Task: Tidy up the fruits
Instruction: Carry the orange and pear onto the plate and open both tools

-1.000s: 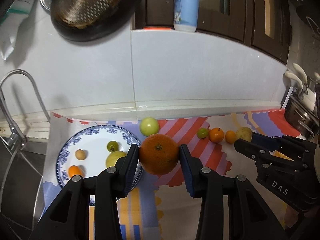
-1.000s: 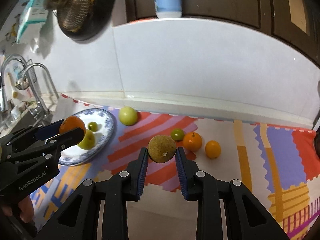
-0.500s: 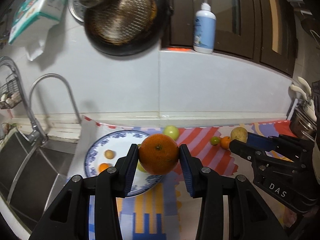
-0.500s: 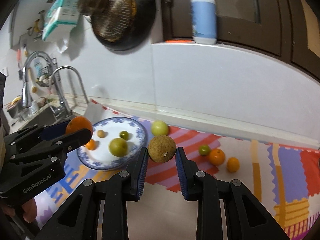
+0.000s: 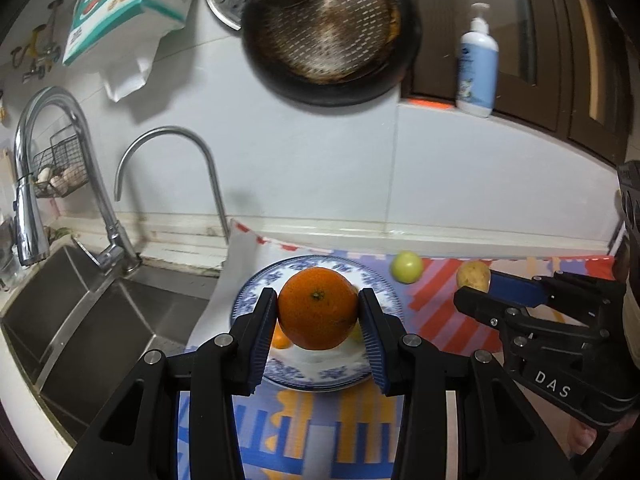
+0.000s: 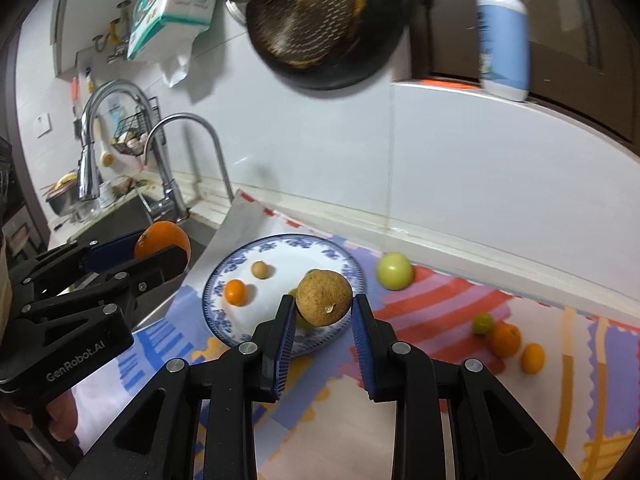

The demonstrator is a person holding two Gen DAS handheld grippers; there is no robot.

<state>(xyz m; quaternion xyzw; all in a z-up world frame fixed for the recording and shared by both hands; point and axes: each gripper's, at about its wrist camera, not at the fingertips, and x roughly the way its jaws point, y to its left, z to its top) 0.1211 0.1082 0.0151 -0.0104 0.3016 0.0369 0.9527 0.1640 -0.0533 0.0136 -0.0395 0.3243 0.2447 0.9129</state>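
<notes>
left gripper (image 5: 318,314): clamped on a large orange (image 5: 318,314), blue pads pressed to both its sides; fruit held in the air above the plate (image 5: 376,292)
right gripper (image 6: 324,312): clenched on a brown rough-skinned round fruit (image 6: 324,298), held above the right part of the plate
plate: blue-and-white patterned rim, sits on the colourful mat (image 6: 440,320) at its sink end
on plate: a small orange fruit (image 6: 235,292), a small tan fruit (image 6: 260,269), plus a yellow-green fruit mostly hidden behind the brown one
off plate, near: pale green apple-like fruit (image 6: 394,271) on the mat, just beside the plate's right rim, not touching
off plate, far: small green fruit (image 6: 483,323), orange fruit (image 6: 506,339) and smaller orange fruit (image 6: 533,357) clustered on the mat, well apart from the plate
sink (image 5: 80,320): steel, left of the mat; two curved taps (image 5: 168,172) behind it
wall: dark pan (image 5: 332,32) hanging above, a tissue pack (image 5: 128,4) to its left
ledge: white-and-blue pump bottle (image 5: 478,68) stands upright at right
person: only fingertips visible under the left gripper's body in the right wrist view
</notes>
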